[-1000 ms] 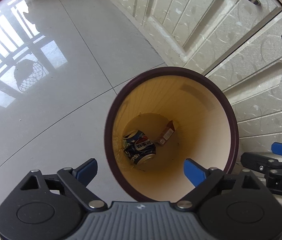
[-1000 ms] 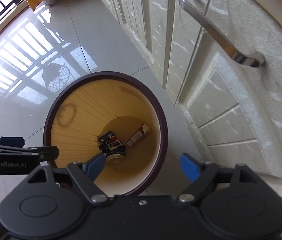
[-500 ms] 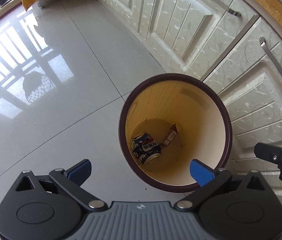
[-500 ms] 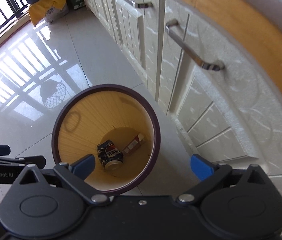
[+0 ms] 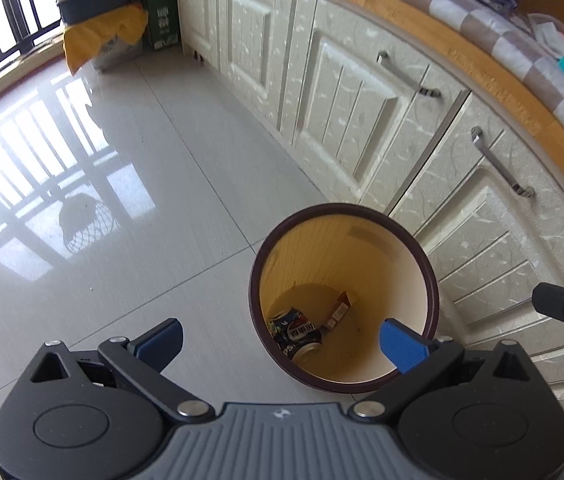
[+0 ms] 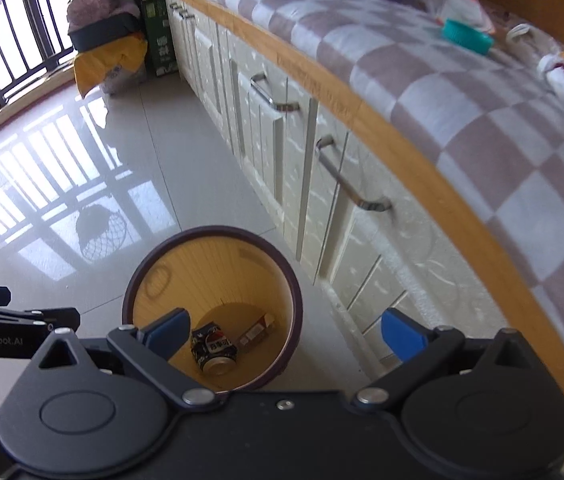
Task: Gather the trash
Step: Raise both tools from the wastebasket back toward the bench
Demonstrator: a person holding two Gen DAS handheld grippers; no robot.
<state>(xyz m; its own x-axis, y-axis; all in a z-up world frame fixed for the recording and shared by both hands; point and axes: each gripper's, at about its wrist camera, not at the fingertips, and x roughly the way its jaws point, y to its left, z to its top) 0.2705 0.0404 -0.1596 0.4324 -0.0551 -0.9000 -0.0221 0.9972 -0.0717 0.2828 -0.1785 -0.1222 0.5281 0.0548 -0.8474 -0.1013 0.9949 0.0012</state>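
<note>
Both our left claw (image 5: 280,338) and right claw (image 6: 285,330) gape empty above the maroon-rimmed yellow bin (image 5: 427,276); next, we judge, desk-top litter by the teal lid (image 6: 467,35).

Both wrist cameras look steeply down from well above the glossy pale tiled floor (image 5: 130,168). They share the round dark-rimmed yellow bin (image 5: 433,292) (image 6: 295,300) beside cream cabinet doors (image 5: 345,120). The right view also takes in the checked-cloth counter (image 6: 421,92).

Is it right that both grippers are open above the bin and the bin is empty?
Not quite: the bin isn't empty. Both wrist views show a crushed can and a small carton at its bottom. The left gripper and right gripper are indeed open above it.
</note>
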